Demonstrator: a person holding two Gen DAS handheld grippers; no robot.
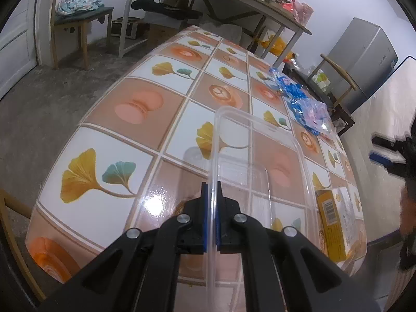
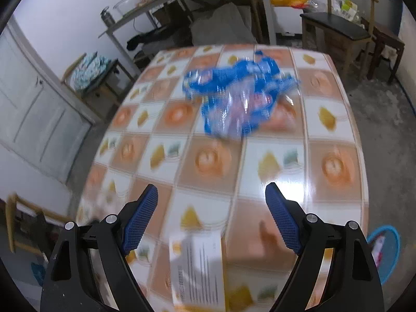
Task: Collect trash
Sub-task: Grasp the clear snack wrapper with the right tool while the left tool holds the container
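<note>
Both jaws differ: left gripper (image 1: pixel 212 189) pinches a clear tray (image 1: pixel 260 156), right gripper (image 2: pixel 212 202) gapes empty above blurred blue wrapper (image 2: pixel 234 98).

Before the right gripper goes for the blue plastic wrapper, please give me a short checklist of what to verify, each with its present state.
1. Right gripper open, nothing between its fingers: ok.
2. Blue plastic wrapper lies free on the table, nothing on top of it: ok.
3. Path from the right gripper to the wrapper is bare tablecloth: ok.
4. Left gripper shut on the rim of the clear plastic container: ok.
5. Right wrist view sharp enough to aim: not ok, it is blurred.
6. Yellow box near the table edge is stable: cannot tell.
</note>
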